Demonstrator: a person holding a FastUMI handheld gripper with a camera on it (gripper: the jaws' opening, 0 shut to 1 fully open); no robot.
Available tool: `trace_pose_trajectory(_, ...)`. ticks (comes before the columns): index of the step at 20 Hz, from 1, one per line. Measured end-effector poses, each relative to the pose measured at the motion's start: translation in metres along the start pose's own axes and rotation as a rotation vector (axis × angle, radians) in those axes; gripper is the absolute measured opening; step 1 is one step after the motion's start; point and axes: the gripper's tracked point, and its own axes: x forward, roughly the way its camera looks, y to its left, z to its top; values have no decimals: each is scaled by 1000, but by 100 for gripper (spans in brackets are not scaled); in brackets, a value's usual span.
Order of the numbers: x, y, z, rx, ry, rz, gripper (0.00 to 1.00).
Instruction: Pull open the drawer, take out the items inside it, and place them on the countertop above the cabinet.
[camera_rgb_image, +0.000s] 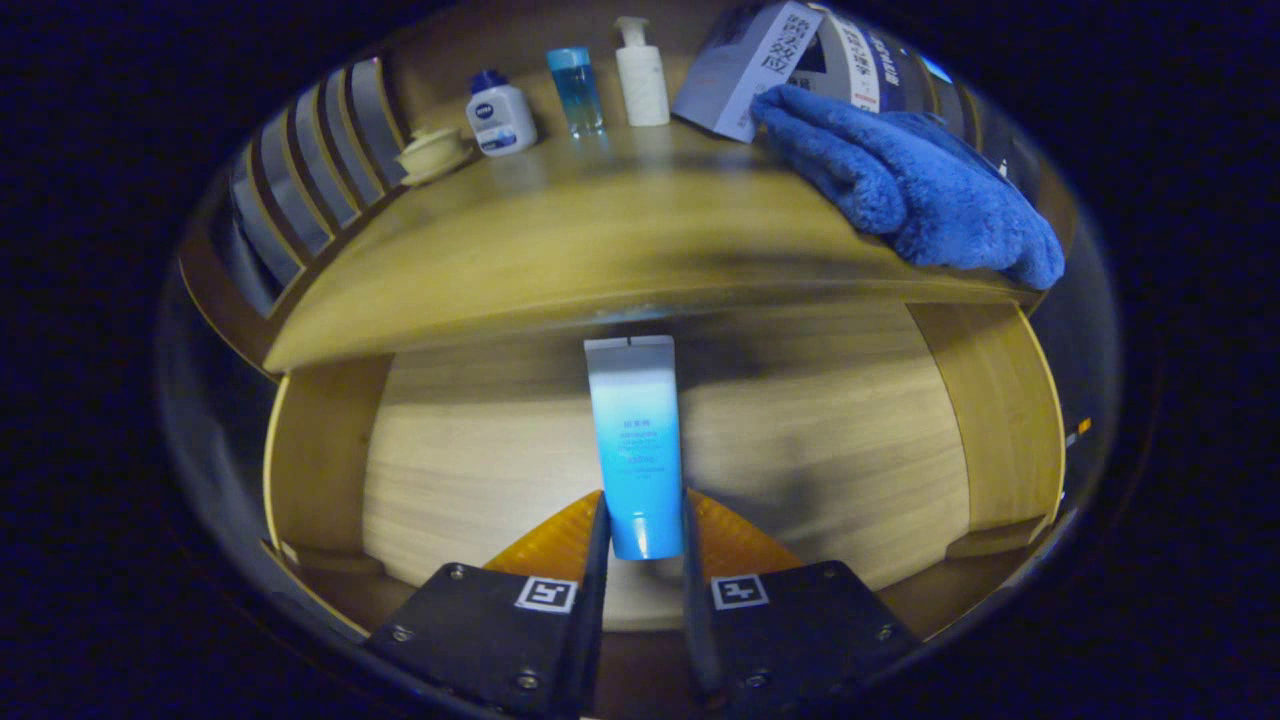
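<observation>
My gripper (643, 525) is shut on a blue-and-white tube (635, 440), both fingers pressing its lower end. The tube stands upright between the fingers, its flat crimped end up, held over the open wooden drawer (460, 470). The drawer's pale floor shows beneath and around the tube. Above the drawer, the wooden countertop (560, 250) runs across just beyond the tube's top end.
On the countertop's far side stand a small cream jar (432, 152), a white bottle with a blue cap (499, 113), a clear blue bottle (577, 90) and a white pump bottle (640, 72). A box (745, 65) and a blue fluffy cloth (915, 190) lie at the right. Slatted rails (300, 170) stand left.
</observation>
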Motion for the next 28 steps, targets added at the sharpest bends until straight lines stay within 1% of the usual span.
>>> trace_pose_trajectory(6, -44, 17, -4, 28, -48, 112, 34)
trace_pose_trajectory(11, -80, 22, -7, -16, -128, 162, 34)
trace_pose_trajectory(16, -105, 26, -10, -37, -183, 194, 34)
trace_pose_trajectory(19, -120, 26, 11, -49, -256, 181, 34)
trace_pose_trajectory(22, -128, 23, 55, -49, -356, 133, 34)
trace_pose_trajectory(23, -125, 24, 72, -37, -376, 117, 34)
trace_pose_trajectory(25, -113, 26, 93, -10, -372, 90, 34)
trace_pose_trajectory(28, -78, 31, 114, 9, -353, 52, 34)
